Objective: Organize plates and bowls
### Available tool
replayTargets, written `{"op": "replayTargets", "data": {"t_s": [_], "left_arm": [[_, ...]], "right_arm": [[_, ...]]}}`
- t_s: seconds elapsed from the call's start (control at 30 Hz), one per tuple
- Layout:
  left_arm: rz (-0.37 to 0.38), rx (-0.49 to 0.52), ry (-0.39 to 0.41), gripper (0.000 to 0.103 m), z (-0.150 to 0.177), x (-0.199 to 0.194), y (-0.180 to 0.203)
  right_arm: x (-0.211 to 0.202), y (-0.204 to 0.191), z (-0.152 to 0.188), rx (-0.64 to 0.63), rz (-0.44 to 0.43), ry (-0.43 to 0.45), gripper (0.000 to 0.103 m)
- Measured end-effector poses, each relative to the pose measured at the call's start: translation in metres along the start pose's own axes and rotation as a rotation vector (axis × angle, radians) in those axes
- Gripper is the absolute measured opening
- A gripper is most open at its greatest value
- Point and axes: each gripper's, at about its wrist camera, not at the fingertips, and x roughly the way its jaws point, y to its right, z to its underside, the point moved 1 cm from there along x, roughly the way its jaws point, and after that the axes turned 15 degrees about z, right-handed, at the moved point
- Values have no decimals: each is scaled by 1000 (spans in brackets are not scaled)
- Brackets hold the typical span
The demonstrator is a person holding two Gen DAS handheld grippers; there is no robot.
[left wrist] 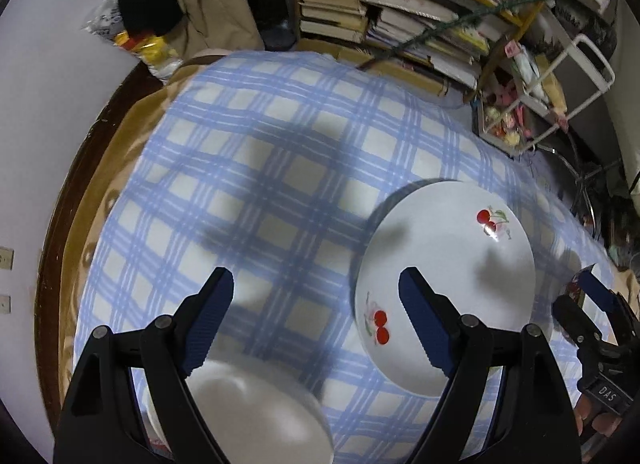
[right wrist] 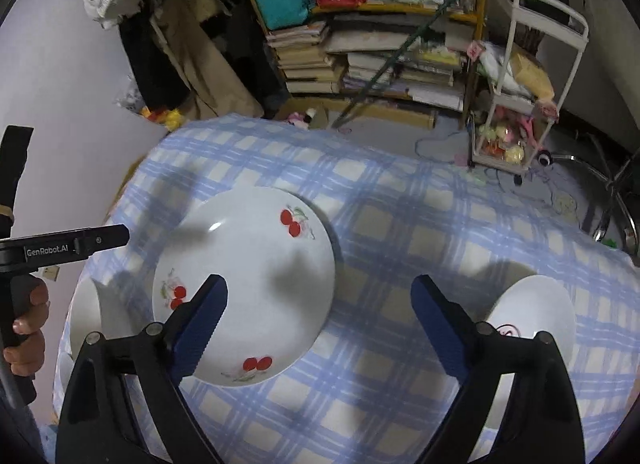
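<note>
A white plate with red cherry prints lies on the blue-checked tablecloth. My left gripper hovers open above the cloth, its right finger over the plate's near-left rim. Under its left finger sits a plain white bowl. In the right wrist view the same plate lies left of centre. My right gripper is open and empty, its left finger over the plate. A white bowl with a red mark stands to the right and another white bowl to the left.
Beyond the table stand a bookshelf with stacked books, a white wire trolley and hanging coats. A hand holds the left gripper's black handle. The brown table rim shows at the left.
</note>
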Motion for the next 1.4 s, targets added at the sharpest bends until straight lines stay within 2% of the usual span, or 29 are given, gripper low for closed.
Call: {"op": "replayTargets", "data": {"t_s": [0.1, 0.17, 0.2, 0.27, 0.33, 0.43, 0.53, 0.57, 0.6, 0.67, 0.7, 0.73, 0.97, 1.07, 1.2, 1.33, 1.4], "left_arm": [[-24, 10, -20, 84, -5, 13, 3], [-32, 14, -32, 83, -5, 22, 6], [-18, 19, -35, 81, -4, 25, 9], [16, 33, -50, 77, -2, 31, 15], [-23, 65, -60, 74, 0, 37, 22], [-65, 111, -80, 59, 1, 49, 29], [-71, 100, -97, 46, 2, 56, 28], [-73, 97, -101, 37, 3, 59, 28], [-76, 94, -109, 32, 4, 62, 27], [-39, 83, -124, 20, 6, 64, 26], [-23, 79, -124, 16, 7, 64, 27], [-25, 78, -120, 16, 7, 64, 28], [-84, 142, -138, 16, 17, 60, 42], [-67, 176, -145, 16, 27, 50, 50], [-50, 195, -145, 16, 42, 36, 59], [-22, 160, -142, 16, 56, 24, 59], [-45, 158, -120, 16, 63, 15, 62]], "right_arm": [[17, -2, -1, 8, -20, -52, 88], [23, -5, -1, -2, 14, -62, 88], [29, -7, -1, -14, 45, -71, 88], [35, -9, 0, -22, 47, -86, 88], [42, -12, 2, -34, 56, -101, 88], [50, -14, 3, -46, 65, -126, 73], [56, -14, 5, -24, 47, -159, 69], [58, -15, 6, -27, 47, -164, 62], [60, -17, 7, -36, 48, -170, 57], [64, -21, 10, -57, 55, -187, 37], [64, -22, 11, -61, 52, -184, 33], [63, -24, 11, -67, 44, -176, 27], [54, -18, 23, -43, 21, -140, 24], [44, -9, 27, -7, 9, -131, 22], [26, -4, 31, -40, 24, -107, 22], [3, -3, 38, -78, 36, -76, 20], [-8, -2, 41, -81, 17, -67, 18]]}}
